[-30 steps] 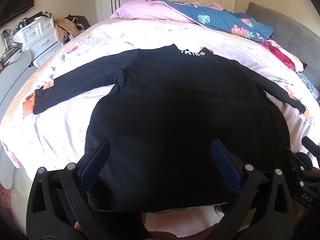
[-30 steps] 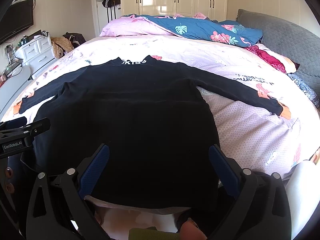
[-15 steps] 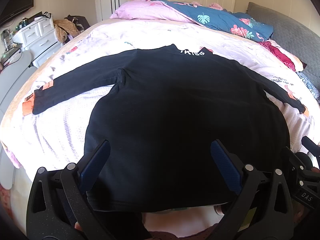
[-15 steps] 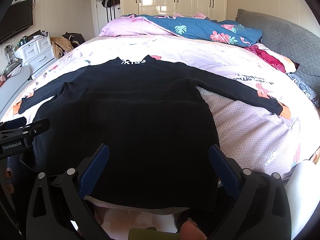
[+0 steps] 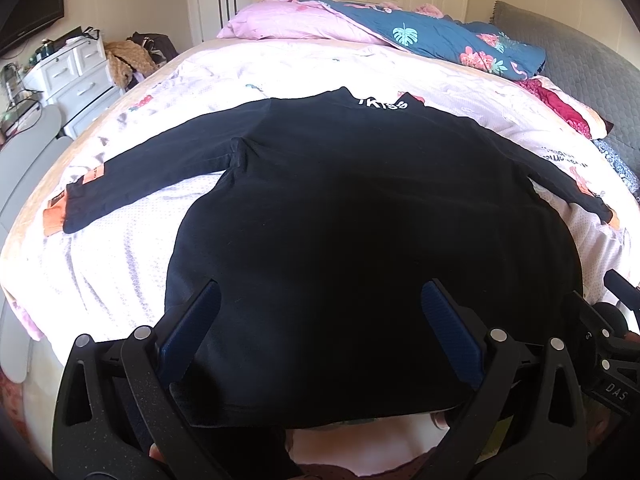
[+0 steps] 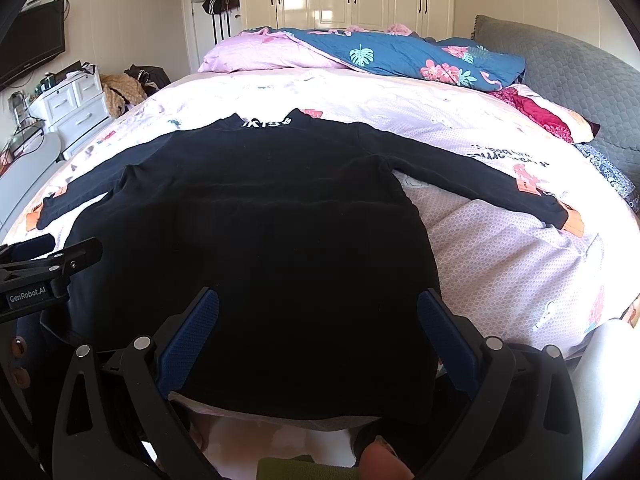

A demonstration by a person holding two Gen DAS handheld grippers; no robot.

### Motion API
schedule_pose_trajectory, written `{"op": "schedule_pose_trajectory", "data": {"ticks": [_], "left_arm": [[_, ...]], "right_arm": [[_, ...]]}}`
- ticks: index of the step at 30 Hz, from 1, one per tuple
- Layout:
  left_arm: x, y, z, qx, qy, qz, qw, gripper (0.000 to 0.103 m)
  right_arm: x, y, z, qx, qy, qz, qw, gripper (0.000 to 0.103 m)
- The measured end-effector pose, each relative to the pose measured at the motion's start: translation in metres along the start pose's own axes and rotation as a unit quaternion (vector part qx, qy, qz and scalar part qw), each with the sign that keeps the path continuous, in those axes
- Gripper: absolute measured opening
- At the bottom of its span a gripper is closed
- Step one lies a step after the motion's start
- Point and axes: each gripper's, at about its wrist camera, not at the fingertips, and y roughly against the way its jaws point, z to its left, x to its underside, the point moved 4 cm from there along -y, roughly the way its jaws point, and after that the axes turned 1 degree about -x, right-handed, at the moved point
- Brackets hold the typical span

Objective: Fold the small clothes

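Note:
A black long-sleeved top (image 5: 352, 208) lies flat on the bed, collar with white letters at the far end, both sleeves spread out sideways with orange cuffs (image 5: 54, 216). It also shows in the right wrist view (image 6: 260, 232). My left gripper (image 5: 320, 300) is open and empty, hovering over the hem's left part. My right gripper (image 6: 318, 304) is open and empty over the hem's right part. The right gripper's body shows at the right edge of the left wrist view (image 5: 612, 344). The left gripper's body shows at the left edge of the right wrist view (image 6: 44, 276).
The pink printed bedsheet (image 6: 500, 248) covers the bed. A pink pillow (image 6: 256, 54) and a blue floral quilt (image 6: 404, 58) lie at the far end. A grey headboard cushion (image 6: 560, 68) stands at right. White drawers (image 5: 76, 76) stand at left.

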Motion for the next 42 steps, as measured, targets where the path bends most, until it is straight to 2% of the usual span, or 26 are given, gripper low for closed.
{"op": "schedule_pose_trajectory", "data": {"ticks": [12,20,35,42], "left_arm": [[-0.014,-0.012,0.003,0.001,0.005,0.002,1.0000,0.094],[-0.025,-0.021,0.004,0.001,0.014,0.009,0.9999,0.094],[-0.068,-0.031,0.004,0.019,0.044,0.002,0.9988,0.094],[-0.097,-0.038,0.001,0.022,0.050,-0.006,0.9985,0.094]], "right_arm": [[-0.010,-0.011,-0.005,-0.006,-0.006,0.010,1.000,0.099],[-0.031,-0.018,-0.009,-0.008,-0.020,0.008,1.000,0.099],[-0.081,-0.034,-0.016,-0.009,-0.044,0.010,0.999,0.099],[-0.101,-0.042,-0.024,0.009,-0.053,0.003,0.999,0.099]]}}
